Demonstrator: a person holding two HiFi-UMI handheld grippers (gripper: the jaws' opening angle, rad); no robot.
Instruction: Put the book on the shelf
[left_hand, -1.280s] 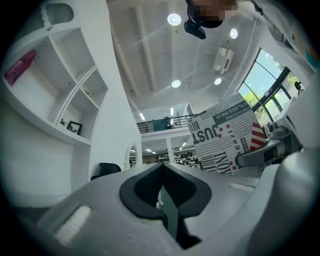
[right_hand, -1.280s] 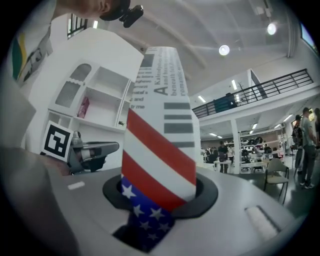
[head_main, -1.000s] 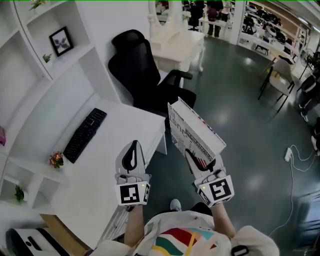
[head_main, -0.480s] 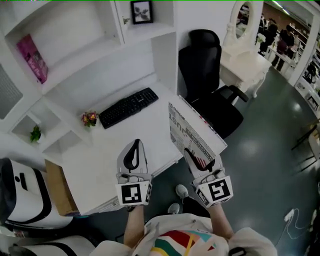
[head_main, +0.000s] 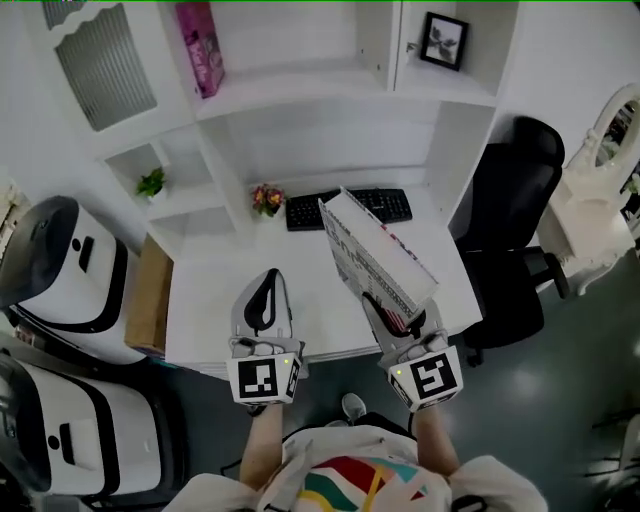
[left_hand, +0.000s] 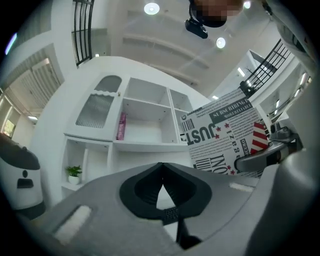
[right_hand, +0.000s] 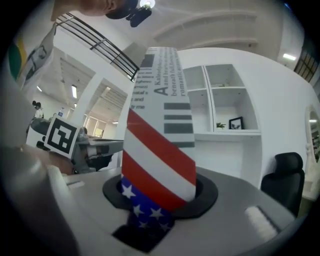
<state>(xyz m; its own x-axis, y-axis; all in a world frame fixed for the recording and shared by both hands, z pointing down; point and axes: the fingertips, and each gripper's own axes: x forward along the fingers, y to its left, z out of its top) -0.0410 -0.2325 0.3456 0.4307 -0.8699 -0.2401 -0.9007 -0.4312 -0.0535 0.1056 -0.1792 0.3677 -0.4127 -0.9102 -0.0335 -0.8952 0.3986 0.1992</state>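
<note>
One book (head_main: 372, 262) in right claw (head_main: 393, 312)

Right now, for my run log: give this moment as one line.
left gripper: shut, empty | right gripper: shut on book | book: held up, not yet on shelf

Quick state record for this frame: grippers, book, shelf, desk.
left gripper: jaws shut, nothing between them
right gripper: jaws shut on the book, at its lower end
book: newsprint cover, tilted above the desk, not yet on the shelf
shelf: white, behind the desk; pink book in one upper compartment, picture frame in another
desk: keyboard and flowers at the back
</note>
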